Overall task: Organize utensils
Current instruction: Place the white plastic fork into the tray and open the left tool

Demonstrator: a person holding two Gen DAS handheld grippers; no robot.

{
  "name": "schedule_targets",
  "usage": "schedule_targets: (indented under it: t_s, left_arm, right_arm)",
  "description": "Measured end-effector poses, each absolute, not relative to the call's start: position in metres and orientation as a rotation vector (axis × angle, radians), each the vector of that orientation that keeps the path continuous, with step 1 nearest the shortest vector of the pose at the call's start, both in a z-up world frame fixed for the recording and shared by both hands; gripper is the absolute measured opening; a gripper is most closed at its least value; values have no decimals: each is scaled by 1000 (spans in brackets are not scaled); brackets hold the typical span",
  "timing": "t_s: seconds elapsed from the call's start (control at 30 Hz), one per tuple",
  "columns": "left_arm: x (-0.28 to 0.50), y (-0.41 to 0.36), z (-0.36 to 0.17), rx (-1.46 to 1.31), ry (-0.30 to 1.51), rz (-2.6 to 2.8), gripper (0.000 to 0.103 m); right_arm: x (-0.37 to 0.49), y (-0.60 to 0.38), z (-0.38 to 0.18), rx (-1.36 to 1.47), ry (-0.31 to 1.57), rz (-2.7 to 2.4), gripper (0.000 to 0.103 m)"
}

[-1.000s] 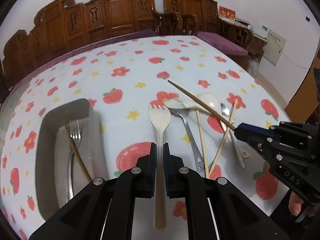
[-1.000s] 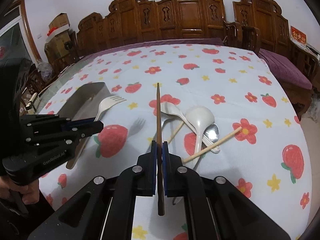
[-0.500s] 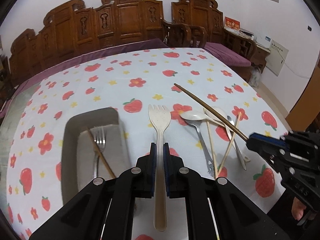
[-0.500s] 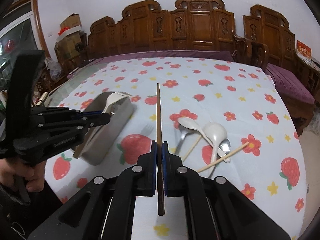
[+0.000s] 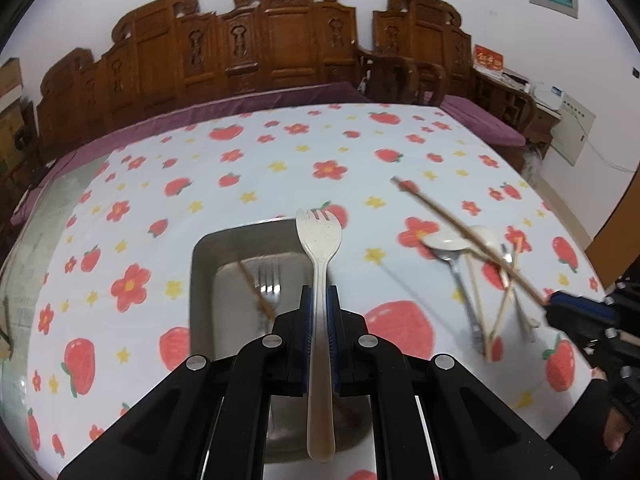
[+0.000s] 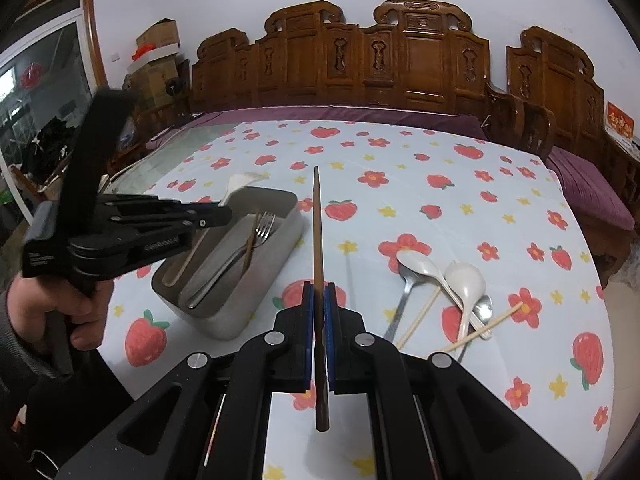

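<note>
My left gripper (image 5: 319,300) is shut on a cream plastic fork (image 5: 318,248), held in the air over the metal tray (image 5: 202,280). The tray holds a steel fork (image 5: 270,284) and a dark chopstick (image 5: 254,286). My right gripper (image 6: 319,296) is shut on a dark brown chopstick (image 6: 317,232), held above the cloth to the right of the tray (image 6: 276,272). The left gripper (image 6: 218,216) and its fork (image 6: 238,184) also show in the right wrist view, over the tray's left side. Two white spoons (image 6: 464,280), a steel spoon (image 6: 482,308) and pale chopsticks (image 6: 416,322) lie on the cloth at the right.
The table has a white cloth (image 5: 280,168) with strawberries and flowers. Carved wooden chairs (image 5: 280,40) stand along the far side. The table's right edge is near the loose utensils (image 5: 476,280). The person's hand (image 6: 60,316) holds the left gripper at the near left.
My left gripper has moved left with the cream fork, from over the cloth to over the tray. My right gripper has risen and moved left with the dark chopstick.
</note>
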State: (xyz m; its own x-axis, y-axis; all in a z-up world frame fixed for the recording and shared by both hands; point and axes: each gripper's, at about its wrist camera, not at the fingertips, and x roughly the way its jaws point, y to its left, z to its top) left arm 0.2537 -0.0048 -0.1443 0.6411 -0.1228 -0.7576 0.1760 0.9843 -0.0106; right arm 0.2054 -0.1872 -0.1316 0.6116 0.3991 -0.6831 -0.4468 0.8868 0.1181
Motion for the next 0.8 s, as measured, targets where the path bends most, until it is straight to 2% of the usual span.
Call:
schedule_targets:
  t_s: [0.27, 0.8]
  left_arm:
    - [271, 22, -174, 47, 930, -137, 6]
    - [291, 25, -214, 79, 1049, -128, 6]
  right_arm:
    - [213, -173, -133, -82, 788, 489, 6]
    - [220, -161, -149, -96, 832, 492, 6]
